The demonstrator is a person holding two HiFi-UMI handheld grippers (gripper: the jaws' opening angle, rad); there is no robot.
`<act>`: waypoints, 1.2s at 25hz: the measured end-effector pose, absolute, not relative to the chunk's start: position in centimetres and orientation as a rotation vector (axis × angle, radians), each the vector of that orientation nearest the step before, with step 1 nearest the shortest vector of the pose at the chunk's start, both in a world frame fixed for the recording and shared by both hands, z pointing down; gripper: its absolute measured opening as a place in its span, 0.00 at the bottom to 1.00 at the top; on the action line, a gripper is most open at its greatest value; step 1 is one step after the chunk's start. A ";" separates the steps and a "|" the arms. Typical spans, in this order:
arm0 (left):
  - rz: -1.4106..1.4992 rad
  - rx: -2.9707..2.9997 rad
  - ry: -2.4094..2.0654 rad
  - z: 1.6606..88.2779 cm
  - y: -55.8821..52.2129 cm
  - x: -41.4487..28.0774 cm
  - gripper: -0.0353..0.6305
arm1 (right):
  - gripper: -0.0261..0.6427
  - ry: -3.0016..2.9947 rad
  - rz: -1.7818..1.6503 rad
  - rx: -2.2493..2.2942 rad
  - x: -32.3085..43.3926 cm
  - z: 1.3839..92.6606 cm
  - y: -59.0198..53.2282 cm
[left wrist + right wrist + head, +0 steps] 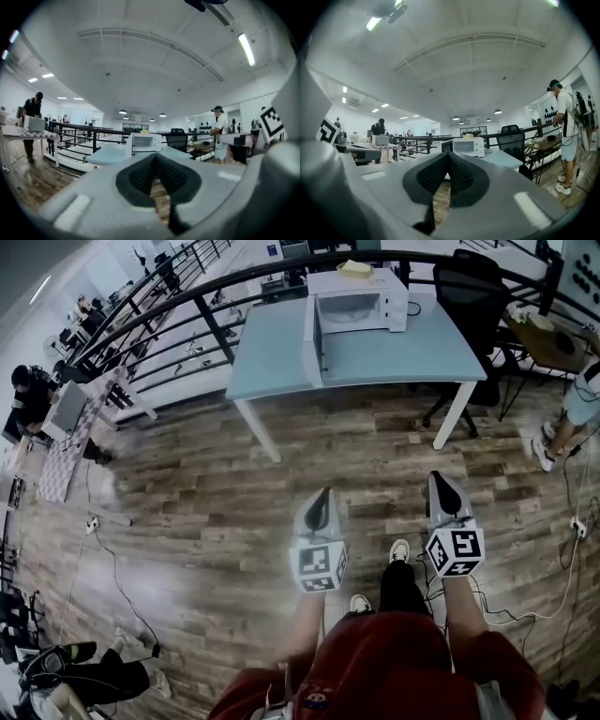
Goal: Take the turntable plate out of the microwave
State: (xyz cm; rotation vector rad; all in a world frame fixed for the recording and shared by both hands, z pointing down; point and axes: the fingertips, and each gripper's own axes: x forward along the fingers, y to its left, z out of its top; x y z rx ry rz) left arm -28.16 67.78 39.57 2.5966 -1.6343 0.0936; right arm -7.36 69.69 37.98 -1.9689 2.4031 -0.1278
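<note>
A white microwave [361, 298] stands at the back of a pale blue table [394, 352], its door [312, 341] swung open to the left. The turntable plate cannot be made out inside. Both grippers hang over the wooden floor, well short of the table. My left gripper [322, 498] is shut and empty; the microwave [144, 143] shows far ahead of it. My right gripper [442, 480] is shut and empty too, with the microwave [468, 146] straight beyond its tips.
A black office chair [473, 287] stands behind the table's right end. A black railing [187, 296] curves behind the table. A person [572, 409] stands at the right by a wooden desk [548, 338]. Cables [112, 559] trail over the floor.
</note>
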 end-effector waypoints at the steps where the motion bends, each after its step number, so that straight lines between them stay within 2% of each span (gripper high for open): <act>1: 0.096 2.599 -1.632 39.8 67.4 -28.0 0.05 | 0.04 2.399 -0.130 -1.971 -7.2 38.2 69.4; 30: 0.180 2.595 -1.674 40.5 41.4 -9.3 0.05 | 0.04 2.404 -0.228 -1.932 11.3 40.7 43.4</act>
